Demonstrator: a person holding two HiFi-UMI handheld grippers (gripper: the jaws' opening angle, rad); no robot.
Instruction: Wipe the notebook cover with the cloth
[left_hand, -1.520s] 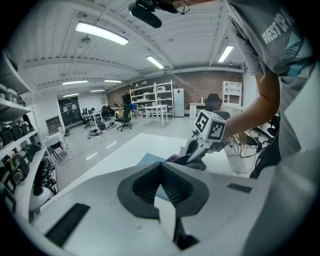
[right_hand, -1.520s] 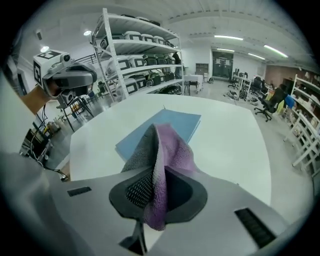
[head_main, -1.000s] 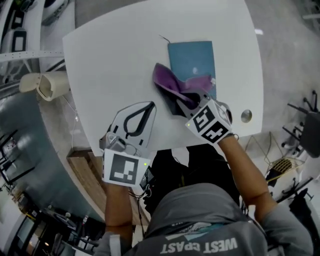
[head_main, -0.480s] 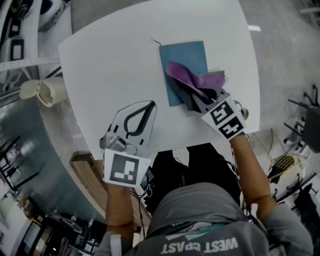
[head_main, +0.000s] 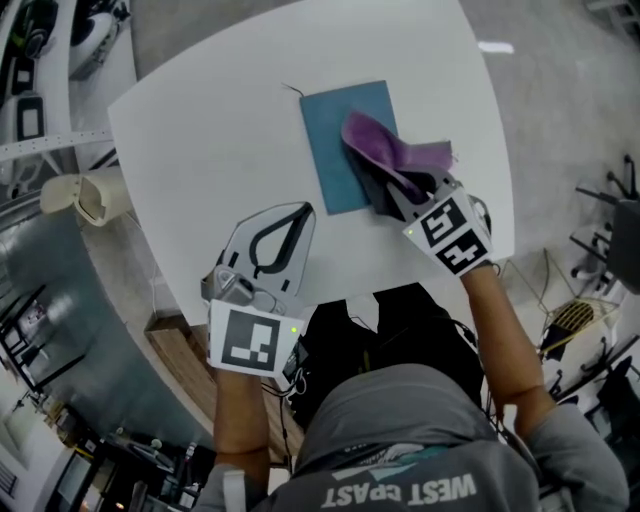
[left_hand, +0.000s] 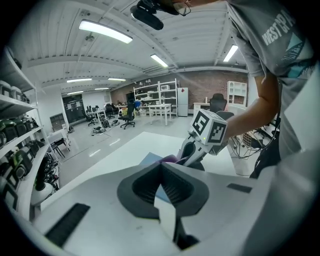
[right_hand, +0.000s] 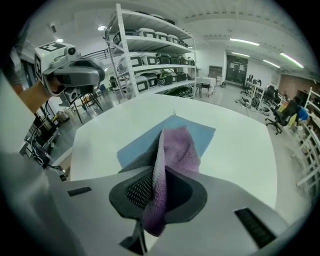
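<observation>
- The notebook (head_main: 335, 140), a flat rectangle with a plain matte blue cover, is lying closed on the smooth white counter (head_main: 200, 130), which has rounded corners.
- A thin dark strand (head_main: 291, 88) is sticking out from the notebook's far left corner.
- The cloth (head_main: 390, 152), a purple rag with a nubbly weave, is bunching into soft folds over the right side of the cover. One flap is spilling past the notebook's right edge.
- The right tool (head_main: 378, 190) is clenching the cloth. The fabric is running as a pinched upright ridge between its dark, ribbed pads, and a loose tail is hanging out behind them.
- The left tool (head_main: 299, 208) is sitting clenched on nothing, its tips meeting and its curved jaws forming a teardrop loop lined with dark ribbing.
- It is positioned over the near left part of the counter, well apart from the notebook; whether it is touching the surface is not clear.
</observation>
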